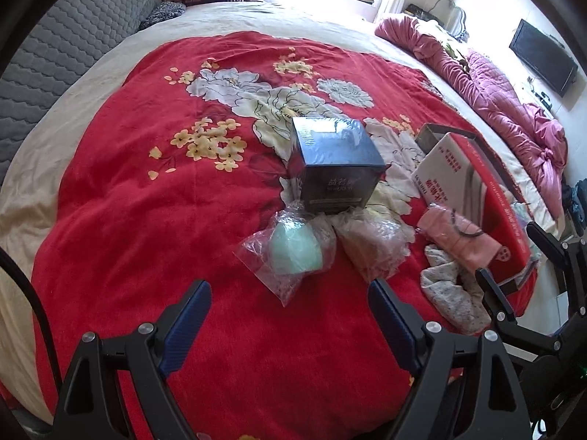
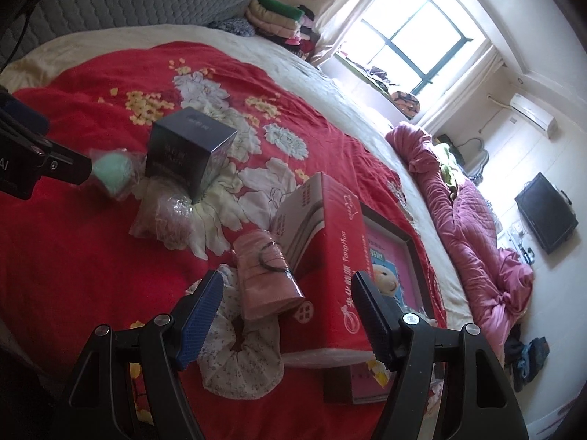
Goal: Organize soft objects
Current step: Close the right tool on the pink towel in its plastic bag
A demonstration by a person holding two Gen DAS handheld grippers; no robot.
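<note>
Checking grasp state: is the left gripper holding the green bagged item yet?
No. The left gripper is open and empty, short of the green bagged item lying on the red blanket.

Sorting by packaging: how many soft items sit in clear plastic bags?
3: the green bagged item in front of the dark box, the pale bagged item beside it, the pink bagged roll against the red box. Others may be hidden.

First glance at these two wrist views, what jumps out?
The red floral blanket fills the bed, with a dark blue box standing at its middle. Just before the box lie two clear bags, one holding a mint green soft item; the open left gripper points at it. To the right, a pink wrapped roll leans against a red and white carton, with a floral scrunchie in front of it between the open right gripper fingers.
</note>
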